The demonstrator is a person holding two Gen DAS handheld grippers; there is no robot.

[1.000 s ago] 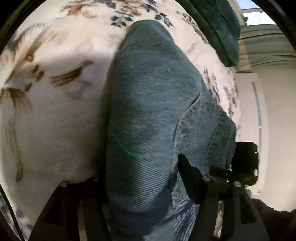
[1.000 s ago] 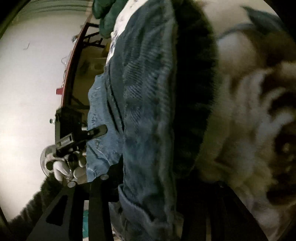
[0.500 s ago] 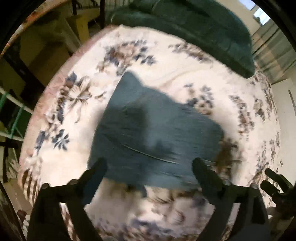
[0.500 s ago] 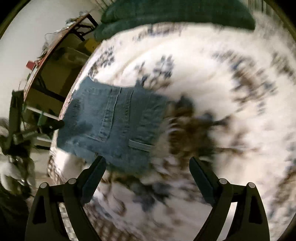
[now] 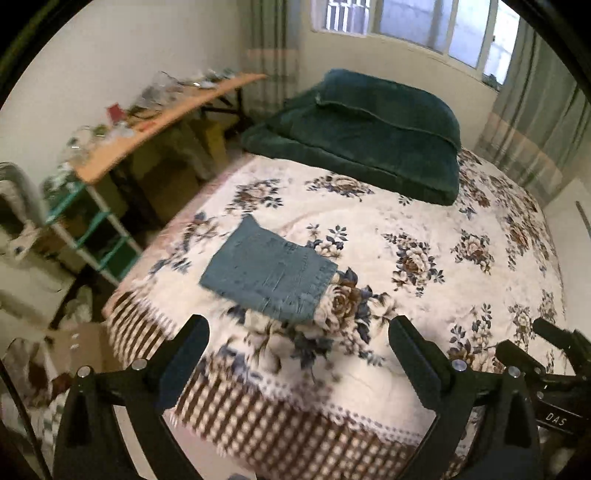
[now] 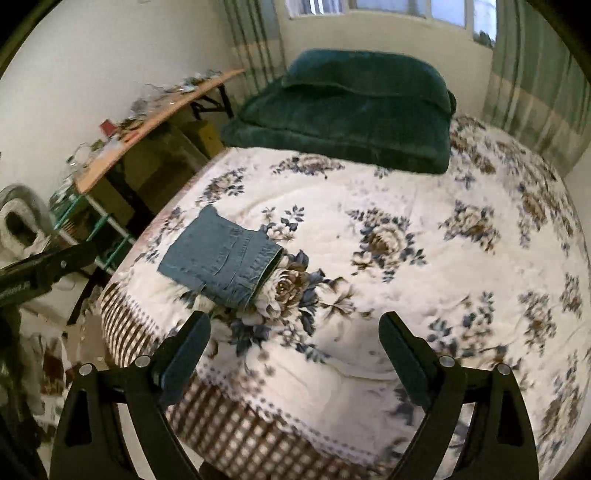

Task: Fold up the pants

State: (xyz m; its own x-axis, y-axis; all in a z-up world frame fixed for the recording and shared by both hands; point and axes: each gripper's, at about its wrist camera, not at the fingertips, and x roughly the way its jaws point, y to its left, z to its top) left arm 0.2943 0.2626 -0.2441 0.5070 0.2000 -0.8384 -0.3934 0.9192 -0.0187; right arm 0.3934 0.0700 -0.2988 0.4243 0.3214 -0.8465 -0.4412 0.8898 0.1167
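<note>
The blue denim pants (image 5: 267, 271) lie folded into a small flat rectangle on the flowered bedspread (image 5: 436, 295), near the bed's front left corner. They also show in the right wrist view (image 6: 221, 258), waistband edge to the right. My left gripper (image 5: 297, 332) is open and empty, held back above the bed's near edge. My right gripper (image 6: 293, 330) is open and empty too, also back from the pants. The right gripper's body shows at the lower right of the left wrist view (image 5: 554, 376); the left gripper's finger shows at the left of the right wrist view (image 6: 55, 264).
A dark green folded blanket and pillow (image 5: 369, 133) lie at the head of the bed. A cluttered wooden table (image 5: 155, 118) and a green shelf rack (image 5: 92, 229) stand left of the bed. Curtains and a window (image 5: 424, 22) are behind. Floor clutter lies at lower left.
One second ago both grippers were close against the denim. Both have since let go and pulled far back and up; the folded pants now lie alone on the bed.
</note>
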